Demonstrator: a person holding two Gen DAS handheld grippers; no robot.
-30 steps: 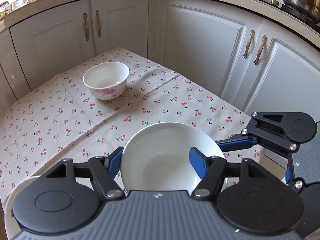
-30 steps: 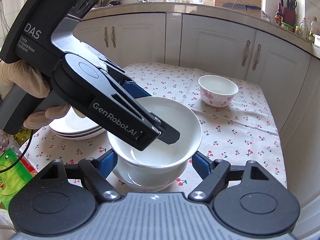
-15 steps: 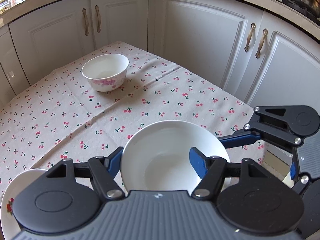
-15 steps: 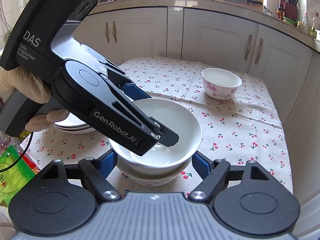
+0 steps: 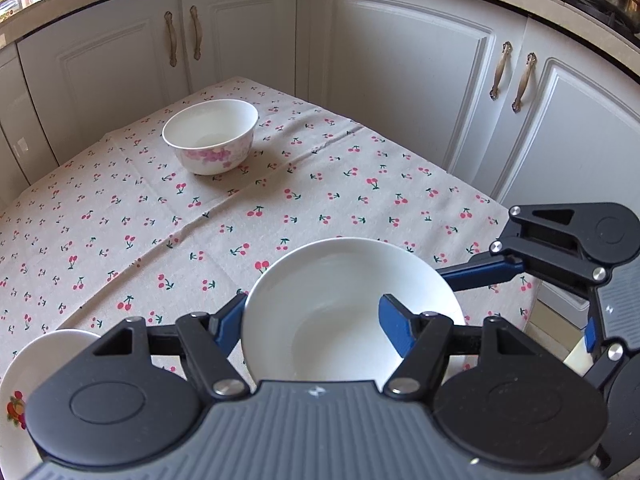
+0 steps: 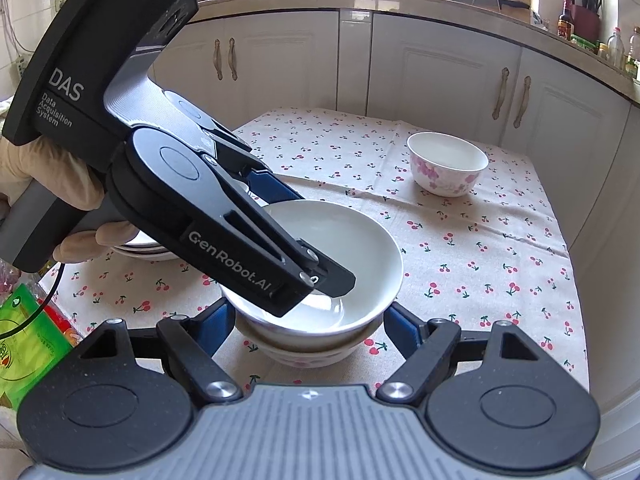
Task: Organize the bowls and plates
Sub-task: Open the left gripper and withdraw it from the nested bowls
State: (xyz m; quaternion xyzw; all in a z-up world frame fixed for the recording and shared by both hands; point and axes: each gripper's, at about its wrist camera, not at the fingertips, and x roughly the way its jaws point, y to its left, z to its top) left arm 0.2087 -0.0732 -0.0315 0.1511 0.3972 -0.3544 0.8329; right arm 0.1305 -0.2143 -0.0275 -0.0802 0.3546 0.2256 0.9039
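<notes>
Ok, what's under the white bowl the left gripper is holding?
Another bowl with pink flowers, sitting on the cherry tablecloth. The white bowl, gripped at its wall by the left gripper, nests in it. Only its rim and upper wall show; its inside is covered.

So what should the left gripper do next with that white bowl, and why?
Probably open and let go. The left gripper pinches the wall of the white bowl, which already seems nested in the lower bowl, while the right gripper straddles both, untouched.
</notes>
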